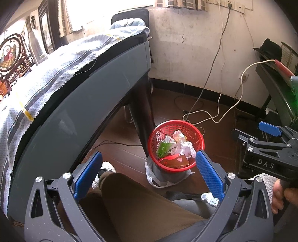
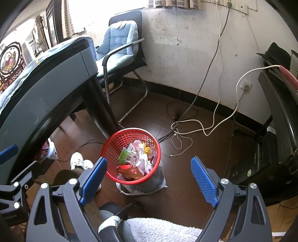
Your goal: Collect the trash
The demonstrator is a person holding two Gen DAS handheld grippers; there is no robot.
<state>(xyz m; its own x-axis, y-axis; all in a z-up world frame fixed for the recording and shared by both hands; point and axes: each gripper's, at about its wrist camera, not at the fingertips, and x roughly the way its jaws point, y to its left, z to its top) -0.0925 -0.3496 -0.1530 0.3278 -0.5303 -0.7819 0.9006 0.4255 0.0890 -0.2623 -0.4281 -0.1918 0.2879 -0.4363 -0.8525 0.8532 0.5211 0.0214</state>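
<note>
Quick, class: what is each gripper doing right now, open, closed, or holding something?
Left gripper: jaws open, holding nothing.
Right gripper: jaws open, holding nothing.

- My right hand-held gripper (image 1: pixel 270 130) has "DAS" printed in pale letters on its black body.
- The green and white packet (image 2: pixel 128 157) in the red basket (image 2: pixel 119 141) shows a large Chinese character, "绿".
- The small label by my seat is too blurred to read.

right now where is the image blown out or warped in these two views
Left wrist view: the window is blown out white and the table edge bows into a curve. Right wrist view: the same window glare, a bowed table; the red basket stays sharp.
</note>
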